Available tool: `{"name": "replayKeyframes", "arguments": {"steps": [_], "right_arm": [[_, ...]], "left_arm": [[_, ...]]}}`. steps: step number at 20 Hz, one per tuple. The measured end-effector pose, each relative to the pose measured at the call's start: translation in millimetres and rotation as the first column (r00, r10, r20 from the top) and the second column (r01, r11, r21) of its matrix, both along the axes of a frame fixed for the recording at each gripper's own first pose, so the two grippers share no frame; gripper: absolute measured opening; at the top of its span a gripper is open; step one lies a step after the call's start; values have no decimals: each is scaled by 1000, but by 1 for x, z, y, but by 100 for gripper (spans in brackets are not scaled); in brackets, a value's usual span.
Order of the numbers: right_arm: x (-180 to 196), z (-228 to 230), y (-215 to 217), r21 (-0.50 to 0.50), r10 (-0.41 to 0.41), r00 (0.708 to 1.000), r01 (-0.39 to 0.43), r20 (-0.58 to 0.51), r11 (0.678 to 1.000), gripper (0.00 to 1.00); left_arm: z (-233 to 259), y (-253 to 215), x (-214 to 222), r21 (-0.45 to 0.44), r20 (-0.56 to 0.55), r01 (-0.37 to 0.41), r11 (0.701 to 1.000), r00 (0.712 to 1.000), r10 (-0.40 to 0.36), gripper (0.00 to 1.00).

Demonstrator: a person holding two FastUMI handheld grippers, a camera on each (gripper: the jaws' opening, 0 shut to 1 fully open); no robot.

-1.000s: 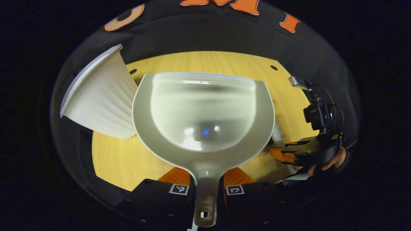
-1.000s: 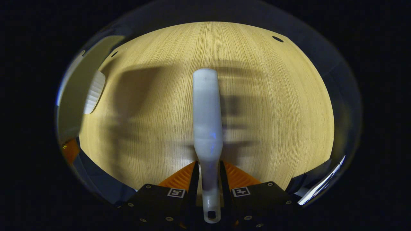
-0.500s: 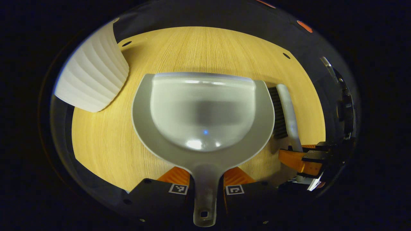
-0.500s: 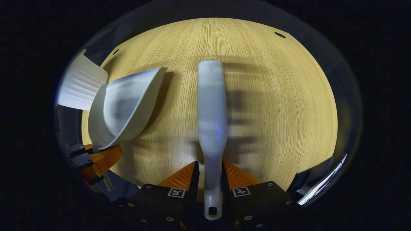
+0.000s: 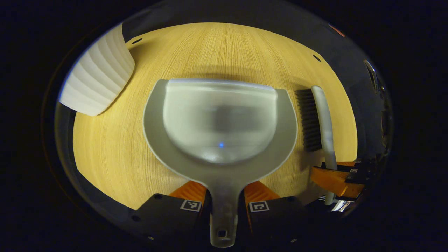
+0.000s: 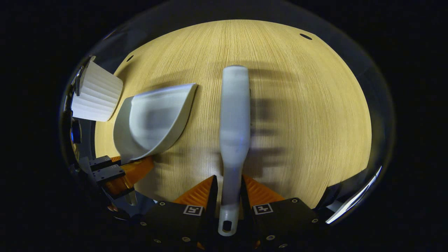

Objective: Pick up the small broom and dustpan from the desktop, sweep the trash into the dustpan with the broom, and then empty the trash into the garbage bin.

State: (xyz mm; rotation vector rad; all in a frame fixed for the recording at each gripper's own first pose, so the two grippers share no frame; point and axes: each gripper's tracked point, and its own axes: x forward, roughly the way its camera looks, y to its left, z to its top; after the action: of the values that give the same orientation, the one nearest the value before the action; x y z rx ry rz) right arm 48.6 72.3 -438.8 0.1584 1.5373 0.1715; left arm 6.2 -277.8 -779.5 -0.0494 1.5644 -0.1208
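Dustpan (image 5: 220, 119) clamped in left gripper (image 5: 224, 196); broom (image 6: 233, 119) clamped in right gripper (image 6: 229, 196); bin (image 5: 96, 82) near desktop (image 5: 217, 49) edge

Two handheld tongs: the left tongs (image 5: 224, 196) and the right tongs (image 6: 229, 197) share one build, each with a black body studded with small screws and two wedge-shaped ribbed fingers, each finger bearing a square black-and-white marker at its base.
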Motion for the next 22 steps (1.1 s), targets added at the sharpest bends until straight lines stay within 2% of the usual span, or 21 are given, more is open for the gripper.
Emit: {"name": "replayKeyframes", "arguments": {"steps": [1, 2, 3, 5, 6, 7, 8, 9, 12, 14, 15, 16, 18, 19, 20, 21, 22], "right_arm": [[1, 1, 0, 23, -7, 1000, 7, -3, 1000, 37], [0, -1, 0, 38, -14, 1000, 14, -6, 999, 30], [1, -2, -2, 45, -20, 1000, 20, -1, 999, 33], [6, 6, -5, 47, -26, 999, 25, 25, 999, 58], [8, 11, -7, 45, -29, 999, 27, 42, 999, 52], [11, 17, -9, 47, -30, 998, 27, 64, 999, 57], [16, 24, -12, 44, -34, 995, 30, 89, 999, 49], [21, 31, -15, 48, -39, 992, 34, 121, 998, 62], [41, 55, -26, 61, -71, 972, 59, 224, 996, 69], [60, 76, -38, 62, -96, 942, 80, 322, 995, 73], [72, 87, -44, 53, -103, 919, 89, 379, 995, 75], [83, 97, -51, 38, -109, 891, 103, 441, 994, 75], [102, 127, -61, 36, -117, 823, 117, 556, 992, 76], [112, 142, -67, 41, -120, 778, 120, 617, 992, 76], [119, 161, -69, 45, -120, 728, 122, 675, 992, 76], [128, 183, -66, 81, -134, 667, 110, 733, 991, 76], [134, 200, -65, 105, -144, 605, 101, 783, 989, 76]], "left_arm": [[3, 1, 4, 6, 26, 3, 1000, 1000, -4, 40], [7, 3, 4, 9, 28, 3, 1000, 1000, -4, 45], [11, 3, 4, 3, 32, 5, 1000, 999, -5, 48], [16, 3, 5, 0, 46, -3, 1000, 999, 3, 57], [18, 1, 5, -7, 54, -11, 1000, 998, 11, 57], [21, -1, 7, -14, 68, -18, 1000, 997, 19, 61], [23, -2, 12, -18, 90, -26, 999, 996, 28, 62], [28, -2, 20, -23, 127, -34, 999, 991, 36, 63], [45, 0, 56, 6, 246, -41, 999, 968, 38, 65], [57, 0, 85, 26, 351, -37, 999, 936, 26, 79], [64, 0, 100, 26, 410, -35, 999, 912, 21, 86], [66, 2, 114, 22, 458, -45, 999, 889, 30, 89], [84, 6, 142, 8, 563, -55, 998, 826, 41, 89], [94, 5, 158, -6, 614, -50, 999, 788, 43, 89], [82, 1, 152, -12, 654, -51, 999, 755, 46, 89], [108, 2, 167, -32, 698, -49, 998, 714, 58, 89], [101, 7, 171, -44, 733, -50, 998, 677, 66, 89]]}}
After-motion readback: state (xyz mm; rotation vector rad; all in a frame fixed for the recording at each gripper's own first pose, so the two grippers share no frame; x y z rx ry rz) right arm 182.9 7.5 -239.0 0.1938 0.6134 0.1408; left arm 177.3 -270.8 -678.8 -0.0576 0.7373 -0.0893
